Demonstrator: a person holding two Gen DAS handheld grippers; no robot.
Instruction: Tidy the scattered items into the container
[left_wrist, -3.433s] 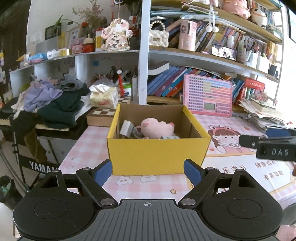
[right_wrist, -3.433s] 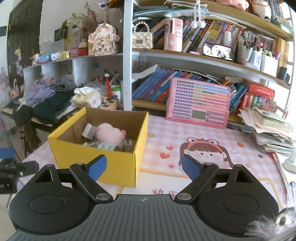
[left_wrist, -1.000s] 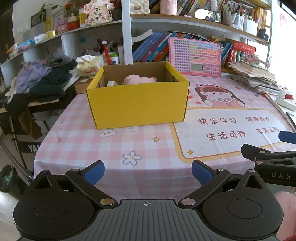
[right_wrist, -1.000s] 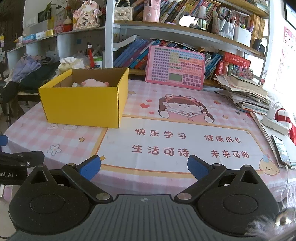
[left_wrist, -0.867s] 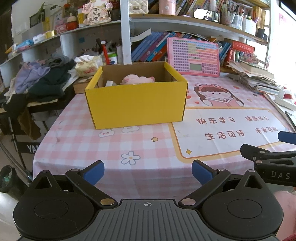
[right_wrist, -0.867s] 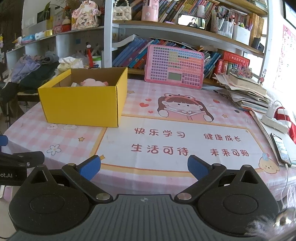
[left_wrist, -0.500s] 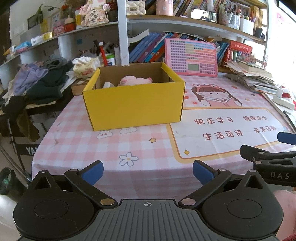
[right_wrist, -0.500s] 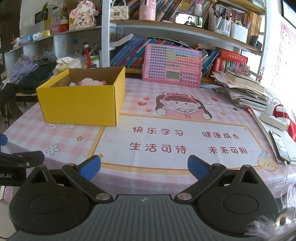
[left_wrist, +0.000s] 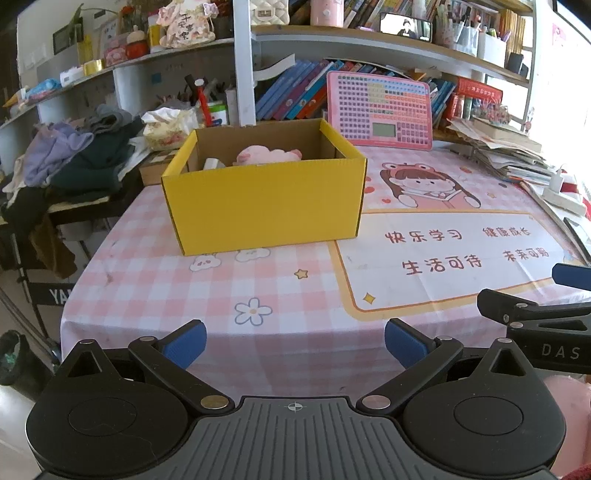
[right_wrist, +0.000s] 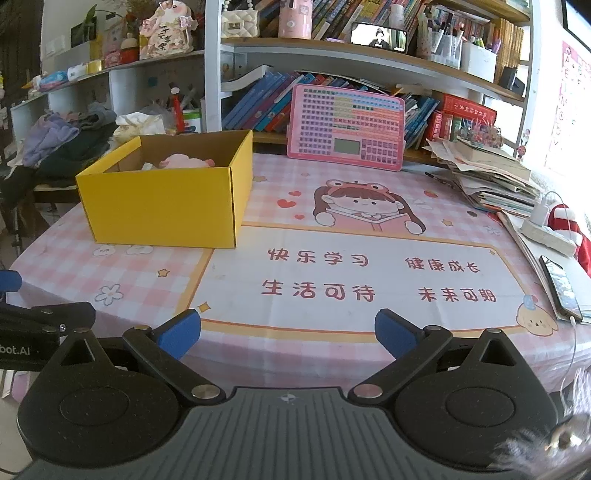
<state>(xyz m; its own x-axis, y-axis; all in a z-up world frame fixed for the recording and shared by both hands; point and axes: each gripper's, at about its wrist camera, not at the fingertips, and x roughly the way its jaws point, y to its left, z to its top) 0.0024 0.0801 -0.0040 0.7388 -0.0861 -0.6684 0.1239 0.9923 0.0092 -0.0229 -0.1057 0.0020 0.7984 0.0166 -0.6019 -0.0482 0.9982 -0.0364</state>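
Change: we find both tools drawn back from the yellow box (left_wrist: 264, 206) compared with a few seconds ago; it then filled the near view, and now sits well apart across the bench (left_wrist: 280, 295)
Left hand-held gripper (left_wrist: 294, 341): fingers spread wide, nothing between them
Right hand-held gripper (right_wrist: 288, 332): likewise spread and empty
Contents: pink plush toy (left_wrist: 267, 155) lies inside the box beside a pale item we cannot identify
Bearing on task: we see no loose item on the cloth; we judge the tidying complete or nearly so
Cloth (right_wrist: 354, 273): red Chinese print, "快乐学习", "健康成长", "生活可待", "未来可期"
Tool markings: "DAS" on the right tool as seen from the left view; "bot.AI", cut off, on the left tool
Chair (left_wrist: 51, 295): white letters "YA", remainder hidden
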